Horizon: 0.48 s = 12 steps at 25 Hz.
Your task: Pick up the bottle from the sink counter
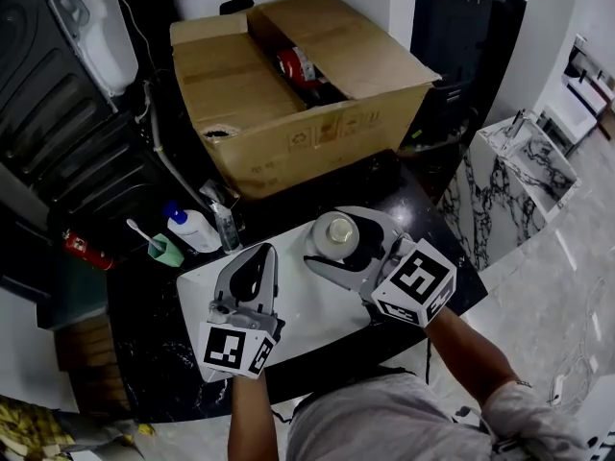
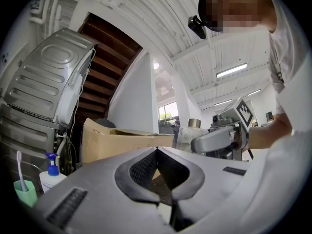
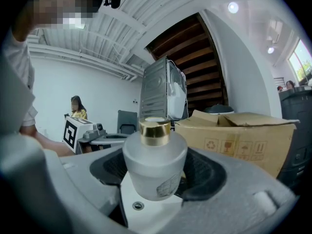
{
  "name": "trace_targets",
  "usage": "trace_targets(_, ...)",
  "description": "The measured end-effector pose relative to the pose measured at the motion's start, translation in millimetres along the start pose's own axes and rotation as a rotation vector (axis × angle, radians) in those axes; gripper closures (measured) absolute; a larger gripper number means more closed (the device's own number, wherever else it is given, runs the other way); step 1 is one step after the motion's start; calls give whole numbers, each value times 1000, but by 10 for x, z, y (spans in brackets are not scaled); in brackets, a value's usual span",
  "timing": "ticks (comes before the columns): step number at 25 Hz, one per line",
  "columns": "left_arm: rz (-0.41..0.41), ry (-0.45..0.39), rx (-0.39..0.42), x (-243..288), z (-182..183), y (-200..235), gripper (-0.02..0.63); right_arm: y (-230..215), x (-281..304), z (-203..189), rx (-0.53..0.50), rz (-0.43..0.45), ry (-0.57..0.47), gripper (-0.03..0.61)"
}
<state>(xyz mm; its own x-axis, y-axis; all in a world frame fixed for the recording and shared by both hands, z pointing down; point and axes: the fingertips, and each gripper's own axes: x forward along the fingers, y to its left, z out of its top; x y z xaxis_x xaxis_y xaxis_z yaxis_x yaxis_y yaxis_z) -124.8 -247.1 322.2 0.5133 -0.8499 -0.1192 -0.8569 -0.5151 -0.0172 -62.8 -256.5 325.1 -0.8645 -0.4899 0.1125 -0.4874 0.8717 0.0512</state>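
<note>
**Item record: frosted bottle, in right gripper**

- Bottle [image 1: 339, 230]: frosted glass with a round body and a gold cap. It stands upright between the right gripper's pads, over the far right corner of the white sink top [image 1: 312, 320]. No view shows whether its base touches anything.
- Right gripper [image 1: 321, 246]: its jaws are clamped on the bottle's body, one pad on each side. Its marker cube [image 1: 415, 281] faces up.
- Left gripper [image 1: 261, 255]: its jaws are closed tip to tip with nothing between them. It is over the left part of the white sink top, just beside the right gripper and apart from it.
- Black counter [image 1: 144, 363]: surrounds the sink top.
- Pump bottle [image 1: 192, 227]: white with a blue top, on the counter behind the left gripper.
- Green cup [image 1: 166, 251]: holds a toothbrush, just left of the pump bottle.
- Small clear spray bottle [image 1: 226, 225]: just right of the pump bottle.
- Cardboard box [image 1: 288, 104]: flaps open, behind these items, with a red can [image 1: 293, 65] inside.
</note>
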Motion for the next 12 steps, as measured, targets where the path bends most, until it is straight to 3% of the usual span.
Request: trace_targets(12, -7, -3, 3, -10, 10, -26, 612, 16, -39, -8, -8, -5, 2, 250)
